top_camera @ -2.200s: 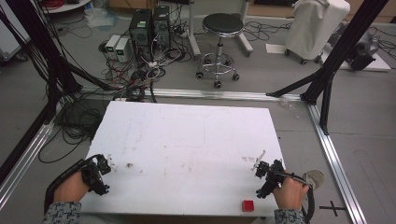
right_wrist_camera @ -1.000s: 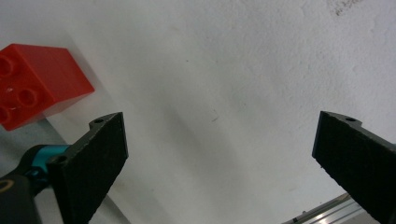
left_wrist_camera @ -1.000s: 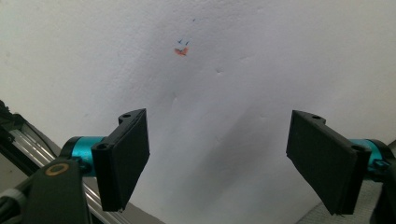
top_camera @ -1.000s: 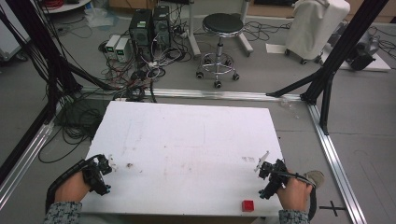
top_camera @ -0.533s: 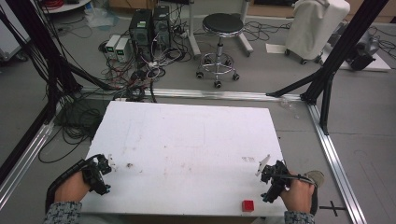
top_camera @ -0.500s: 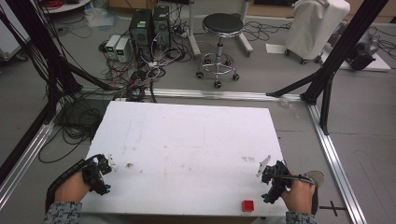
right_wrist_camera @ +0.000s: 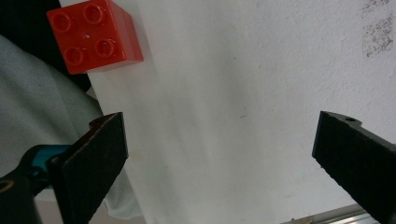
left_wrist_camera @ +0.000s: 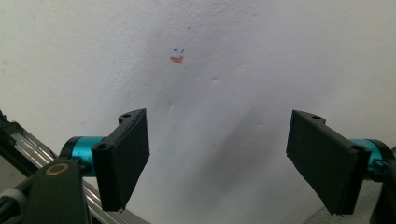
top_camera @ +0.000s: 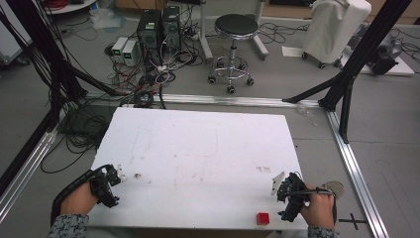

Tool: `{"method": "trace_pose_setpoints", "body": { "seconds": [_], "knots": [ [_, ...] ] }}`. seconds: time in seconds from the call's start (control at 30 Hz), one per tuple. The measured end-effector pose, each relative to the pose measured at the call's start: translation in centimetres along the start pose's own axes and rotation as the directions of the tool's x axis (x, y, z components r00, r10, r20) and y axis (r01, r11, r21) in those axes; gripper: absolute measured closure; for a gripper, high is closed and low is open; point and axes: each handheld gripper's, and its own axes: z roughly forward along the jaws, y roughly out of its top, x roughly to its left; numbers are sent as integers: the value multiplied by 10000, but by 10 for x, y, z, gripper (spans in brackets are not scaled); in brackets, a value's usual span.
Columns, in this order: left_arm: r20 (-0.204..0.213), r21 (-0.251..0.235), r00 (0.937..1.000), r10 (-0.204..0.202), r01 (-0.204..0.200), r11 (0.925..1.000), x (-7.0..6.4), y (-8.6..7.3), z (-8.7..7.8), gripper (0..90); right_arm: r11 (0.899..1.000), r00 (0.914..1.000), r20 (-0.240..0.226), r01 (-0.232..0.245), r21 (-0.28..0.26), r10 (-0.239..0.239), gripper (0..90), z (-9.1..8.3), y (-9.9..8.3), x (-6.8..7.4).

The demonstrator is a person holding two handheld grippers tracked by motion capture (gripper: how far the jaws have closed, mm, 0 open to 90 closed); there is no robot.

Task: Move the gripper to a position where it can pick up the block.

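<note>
On white table (top_camera: pixel 208 148), red brick (top_camera: pixel 262 218)

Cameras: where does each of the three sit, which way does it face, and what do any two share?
High view: above the person's side, facing forward and down on the white table; both forearms enter from the bottom, left hand-held gripper and right hand-held gripper.
Left gripper view: rides the left hand-held gripper, facing bare tabletop with an orange mark between open jaws.
Right gripper view: rides the right hand-held gripper, jaws open.
Shared: the red brick lies near the table's front edge in the high view.
</note>
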Motion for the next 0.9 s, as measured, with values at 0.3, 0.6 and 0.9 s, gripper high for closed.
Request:
{"method": "trace_pose_setpoints", "body": {
  "seconds": [0.3, 0.6, 0.9],
  "knots": [
    [-46, -53, 10000, -28, 28, 10000, 1, -1, -1, 216, 9962, 9961, 140, 869, -91, -868, 26, -6, 4, 15],
    [-64, -87, 10000, -55, 55, 9999, 1, -2, -1, 216, 9919, 9919, 168, 1260, -150, -1257, 26, -6, 6, 27],
    [-69, -175, 9999, -84, 82, 9998, 1, -2, -2, 216, 9810, 9805, -326, 1940, 43, -1938, 26, 8, 24, 44]
  ]
}}
